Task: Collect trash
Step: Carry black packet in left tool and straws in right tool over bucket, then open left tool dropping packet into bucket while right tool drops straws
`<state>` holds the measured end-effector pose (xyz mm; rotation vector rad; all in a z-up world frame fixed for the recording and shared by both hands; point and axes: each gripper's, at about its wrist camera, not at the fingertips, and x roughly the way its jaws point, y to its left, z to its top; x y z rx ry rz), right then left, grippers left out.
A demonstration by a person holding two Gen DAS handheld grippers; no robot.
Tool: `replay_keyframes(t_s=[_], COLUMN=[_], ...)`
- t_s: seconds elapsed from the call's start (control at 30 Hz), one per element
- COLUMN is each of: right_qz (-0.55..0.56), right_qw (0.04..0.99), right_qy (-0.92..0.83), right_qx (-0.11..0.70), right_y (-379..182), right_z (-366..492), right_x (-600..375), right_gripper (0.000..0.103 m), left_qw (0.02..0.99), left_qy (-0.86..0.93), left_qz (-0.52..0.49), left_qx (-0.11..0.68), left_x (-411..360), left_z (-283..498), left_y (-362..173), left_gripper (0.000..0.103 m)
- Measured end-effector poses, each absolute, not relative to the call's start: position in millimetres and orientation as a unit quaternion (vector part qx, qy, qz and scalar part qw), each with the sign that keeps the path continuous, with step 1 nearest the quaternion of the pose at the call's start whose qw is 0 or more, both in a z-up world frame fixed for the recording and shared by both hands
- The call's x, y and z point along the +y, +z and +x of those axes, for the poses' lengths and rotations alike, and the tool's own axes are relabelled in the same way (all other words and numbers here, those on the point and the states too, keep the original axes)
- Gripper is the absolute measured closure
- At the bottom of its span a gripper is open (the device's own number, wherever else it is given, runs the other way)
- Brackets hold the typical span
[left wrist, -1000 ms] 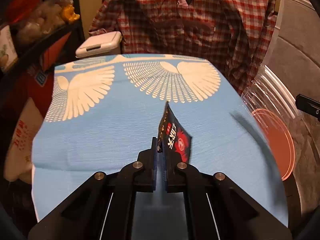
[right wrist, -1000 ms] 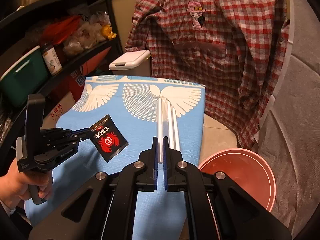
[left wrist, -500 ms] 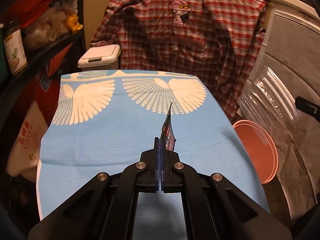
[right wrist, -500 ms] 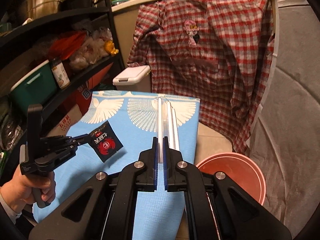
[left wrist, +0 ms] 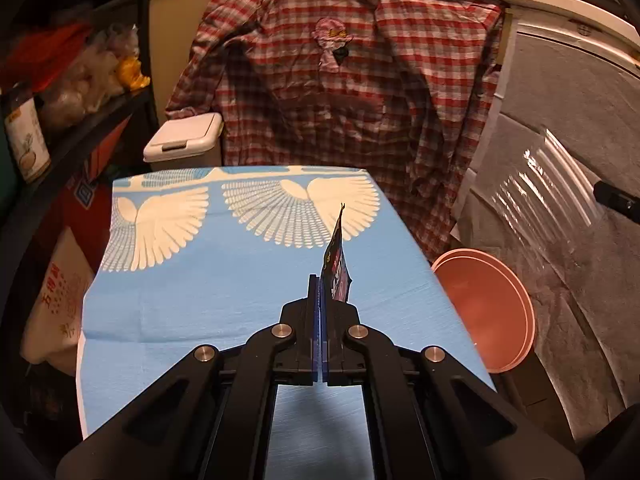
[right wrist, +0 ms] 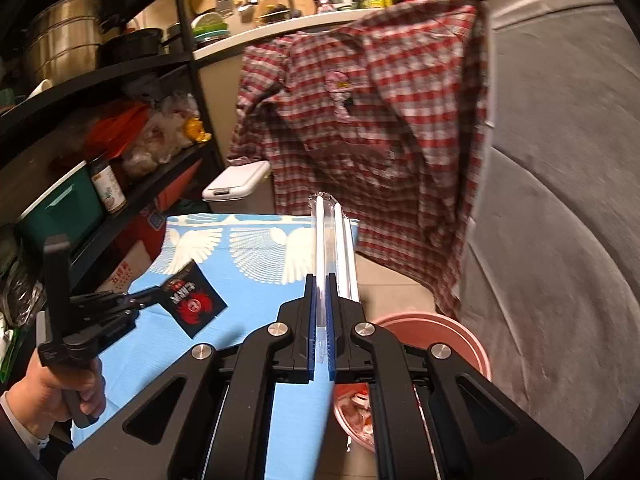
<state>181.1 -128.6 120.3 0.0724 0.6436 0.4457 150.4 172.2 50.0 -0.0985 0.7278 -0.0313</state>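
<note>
**Insp. A:** Left wrist view: left claw [left wrist: 322,300] is fully closed, pinching the black sauce packet [left wrist: 336,264] by its near edge. Packet stands edge-on above the blue cloth [left wrist: 200,280] on the desk, clear of the surface. Pink bin [left wrist: 486,308] sits on the floor just off the desk's right edge.

**Insp. B:** Confirmed from right wrist view. Left claw [right wrist: 158,294] has one corner of the packet [right wrist: 194,304]; the rest hangs free, face toward this cam. Right claw [right wrist: 320,304] is near closed on a clear plastic wrapper [right wrist: 334,240], which sticks out stiffly ahead, over the desk's right edge. Bin [right wrist: 424,330] is right below that claw; some scraps already inside.

**A:** Handling?

**B:** Judgement only: both v. light, thin, no breakage risk. Packet is glossy film, prob. slippery; a corner pinch lets it swing, so a grip further in along the sealed edge would hold better. Wrapper looks semi-rigid along its pleats but would crush flat; the end grip is adequate, though it could catch on the bin rim.

**A:** Status?

**B:** Both items off the desk, neither binned yet. Right item nearer to the drop. Desk cloth shows no other litter in view.
</note>
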Motion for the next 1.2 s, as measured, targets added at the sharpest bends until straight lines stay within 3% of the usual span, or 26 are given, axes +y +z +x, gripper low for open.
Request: replay_keyframes(t_s=[0.5, 1.2], right_qz=[0.041, 0.034], right_qw=[0.923, 0.903], right_qy=[0.149, 0.124], right_qx=[0.353, 0.410], right_y=[81, 34], right_z=[196, 226], right_x=[-186, -207], right_gripper=[0.098, 0.098], left_qw=[0.934, 0.913], left_qy=[-0.063, -0.126], left_qz=[-0.036, -0.016], left_qx=[0.351, 0.388], left_x=[107, -5], left_z=[162, 206], left_y=[59, 23], left_gripper=[0.103, 0.103])
